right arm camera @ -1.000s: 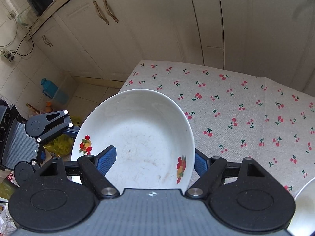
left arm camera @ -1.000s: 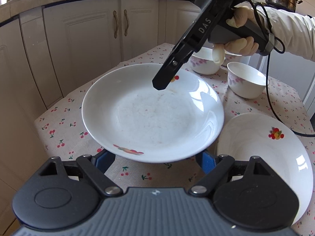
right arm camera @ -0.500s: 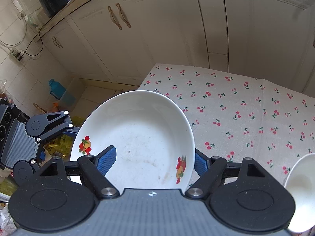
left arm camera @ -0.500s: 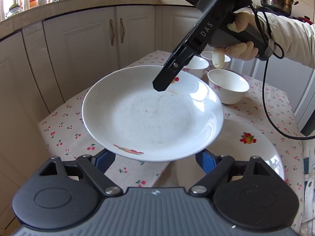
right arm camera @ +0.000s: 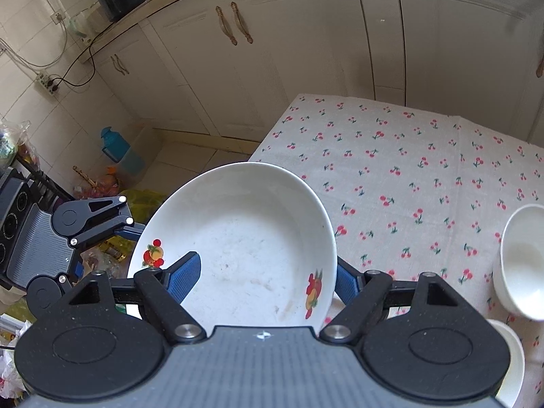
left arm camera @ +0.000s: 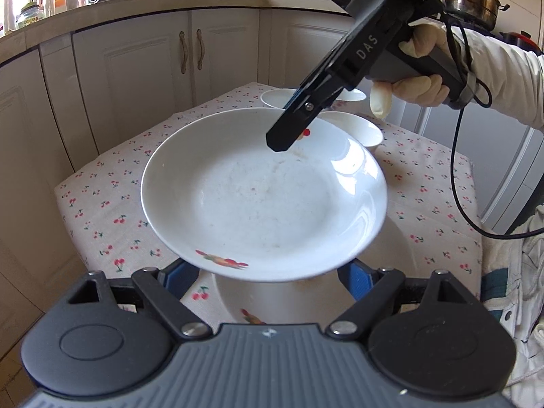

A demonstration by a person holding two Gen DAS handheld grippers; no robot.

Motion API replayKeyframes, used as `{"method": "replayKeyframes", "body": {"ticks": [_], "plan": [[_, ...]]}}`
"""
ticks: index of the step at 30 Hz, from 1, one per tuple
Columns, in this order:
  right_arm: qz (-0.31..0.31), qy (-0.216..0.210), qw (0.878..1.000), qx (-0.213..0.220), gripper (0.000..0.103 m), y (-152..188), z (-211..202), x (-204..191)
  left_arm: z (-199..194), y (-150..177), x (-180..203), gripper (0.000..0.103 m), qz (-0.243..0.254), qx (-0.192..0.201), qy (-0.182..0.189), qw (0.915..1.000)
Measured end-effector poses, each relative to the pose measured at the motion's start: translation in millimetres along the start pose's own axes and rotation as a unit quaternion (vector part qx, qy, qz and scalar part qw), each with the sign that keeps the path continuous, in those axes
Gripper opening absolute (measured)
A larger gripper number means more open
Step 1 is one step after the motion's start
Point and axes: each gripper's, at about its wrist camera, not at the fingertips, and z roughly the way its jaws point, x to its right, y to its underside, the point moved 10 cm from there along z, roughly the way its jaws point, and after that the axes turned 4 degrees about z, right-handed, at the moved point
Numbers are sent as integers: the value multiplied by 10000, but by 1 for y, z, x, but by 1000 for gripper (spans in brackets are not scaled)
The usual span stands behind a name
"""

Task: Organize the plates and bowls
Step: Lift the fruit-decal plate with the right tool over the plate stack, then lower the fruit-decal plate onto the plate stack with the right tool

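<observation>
A white plate with fruit prints is held in the air over the cherry-print table. My left gripper clamps its near rim. My right gripper clamps the far rim; in the right wrist view the right gripper is shut on the plate, and the left gripper shows beyond it. A second white plate lies on the table right under the held one. White bowls stand behind, and also show in the right wrist view.
White kitchen cabinets run behind and left of the table. The table's left edge drops to the floor. A black cable hangs from the right gripper. Bags and a teal jug are on the floor.
Both grippers have carried the held plate rightward until it hangs over the second plate on the table. The bowls now sit farther back in view.
</observation>
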Motion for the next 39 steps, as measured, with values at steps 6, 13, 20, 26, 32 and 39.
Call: {"method": "replayKeyframes", "body": {"ticks": [6,13,20,26,32,39], "plan": [[77,-28,10000,-12,86,24,-4,-4,-3,7,19,88,-46,-38,41,10000],[205,-47,9998,-49,86,51,-5,-4,1,18,39,88,-67,-137,115,9998],[310,-29,9994,-141,86,69,-2,-1,5,25,51,88,-81,-230,231,9994],[328,-14,9994,-148,86,78,-3,0,10,29,53,88,-108,-318,282,9990],[366,34,9992,-185,86,86,-3,4,14,31,55,88,-81,-389,355,9986],[387,49,9991,-170,86,90,-7,5,18,33,55,88,-217,-411,460,9979]]}}
